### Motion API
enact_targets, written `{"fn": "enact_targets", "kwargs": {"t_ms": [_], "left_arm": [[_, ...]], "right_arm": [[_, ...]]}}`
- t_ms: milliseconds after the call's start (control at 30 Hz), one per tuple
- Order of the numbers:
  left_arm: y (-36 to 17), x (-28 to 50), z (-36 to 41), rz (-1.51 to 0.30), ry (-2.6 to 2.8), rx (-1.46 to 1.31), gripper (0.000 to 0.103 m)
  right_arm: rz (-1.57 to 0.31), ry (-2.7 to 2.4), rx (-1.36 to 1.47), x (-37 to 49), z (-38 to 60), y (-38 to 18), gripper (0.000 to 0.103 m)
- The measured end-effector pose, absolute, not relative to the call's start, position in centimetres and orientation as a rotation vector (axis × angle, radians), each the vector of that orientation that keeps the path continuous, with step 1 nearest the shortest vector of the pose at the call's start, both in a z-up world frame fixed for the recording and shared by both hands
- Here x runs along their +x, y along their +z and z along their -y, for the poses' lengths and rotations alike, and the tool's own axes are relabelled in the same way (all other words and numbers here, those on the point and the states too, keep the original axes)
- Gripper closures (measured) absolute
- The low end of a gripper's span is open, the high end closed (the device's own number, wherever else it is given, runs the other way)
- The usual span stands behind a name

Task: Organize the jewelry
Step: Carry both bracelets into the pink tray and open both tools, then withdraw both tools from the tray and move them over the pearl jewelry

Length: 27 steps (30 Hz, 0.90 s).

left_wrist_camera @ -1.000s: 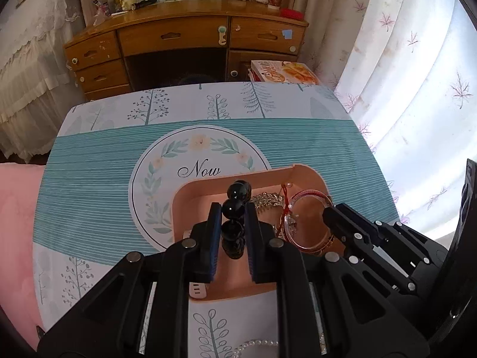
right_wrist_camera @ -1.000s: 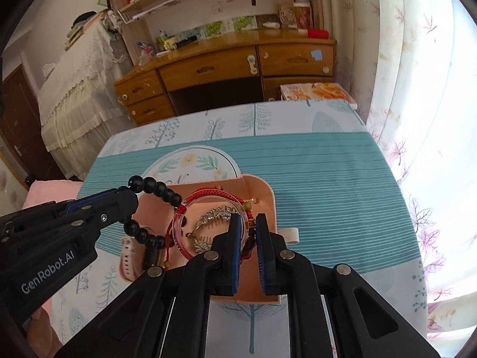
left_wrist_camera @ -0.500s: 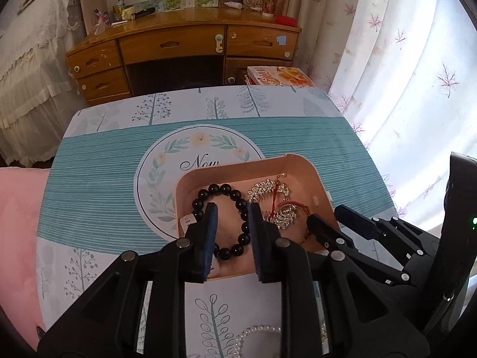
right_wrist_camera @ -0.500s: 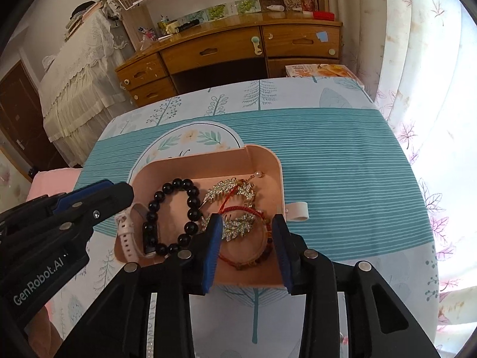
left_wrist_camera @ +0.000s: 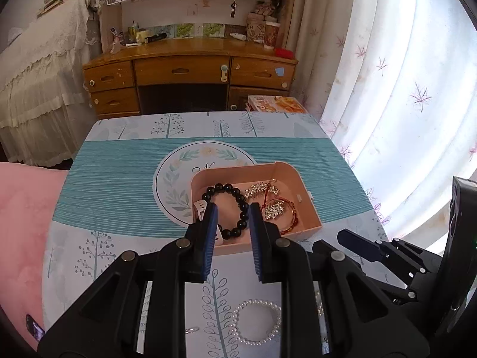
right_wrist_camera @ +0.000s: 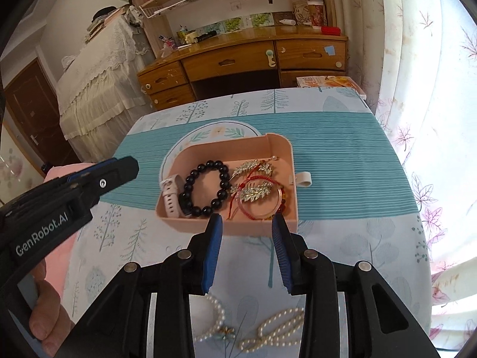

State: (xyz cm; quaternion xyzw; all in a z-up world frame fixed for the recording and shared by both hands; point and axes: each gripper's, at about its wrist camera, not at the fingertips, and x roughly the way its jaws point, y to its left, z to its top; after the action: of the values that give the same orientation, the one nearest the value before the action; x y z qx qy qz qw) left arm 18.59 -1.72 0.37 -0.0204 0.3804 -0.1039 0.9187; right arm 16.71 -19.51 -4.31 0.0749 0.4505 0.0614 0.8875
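Right wrist view, left to right: left tongs (right_wrist_camera: 131, 165) spread and empty; black bead bracelet (right_wrist_camera: 207, 189) lies in the pink tray (right_wrist_camera: 280, 149) on the table (right_wrist_camera: 342, 155); right tongs (right_wrist_camera: 246, 223) spread, empty. Pearl strands (right_wrist_camera: 277, 328), nearer, look light, slippery, limp; pinch across the beads.

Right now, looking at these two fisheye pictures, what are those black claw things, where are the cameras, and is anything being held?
They are two hand-held grippers; a person works one in each hand. Each picture comes from a camera on one gripper, looking along its fingers. The left gripper and right gripper are both open and empty. On the table sits a pink tray holding a black bead bracelet, a red bangle, leaf brooches and a watch. Pearl strands lie outside, nearer the cameras.
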Motion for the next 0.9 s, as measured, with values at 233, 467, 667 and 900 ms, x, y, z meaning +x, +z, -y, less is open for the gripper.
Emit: {"fn": "enact_targets", "kwargs": {"t_ms": [233,467,667,900], "left_arm": [[1.5,14.4,0.6,-0.789,-0.214,-0.057,0.084],[1.4,10.7,-2.0,-0.834,-0.193,-0.137,0.084],[0.8,7.2,-3.8,-0.844,-0.131,-0.136,0.084],[-0.3,3.5,-5.8,-0.868,-0.085,-0.132,0.084]], "right_arm": [[-0.894,0.155,0.133,11.4,18.7,-2.1,0.068],[-0.852,0.175,0.110,6.0,17.9,0.0,0.067],[-0.811,0.190,0.087,1.9,17.6,1.4,0.058],[-0.784,0.213,0.093,-2.9,17.3,2.0,0.055]]}}
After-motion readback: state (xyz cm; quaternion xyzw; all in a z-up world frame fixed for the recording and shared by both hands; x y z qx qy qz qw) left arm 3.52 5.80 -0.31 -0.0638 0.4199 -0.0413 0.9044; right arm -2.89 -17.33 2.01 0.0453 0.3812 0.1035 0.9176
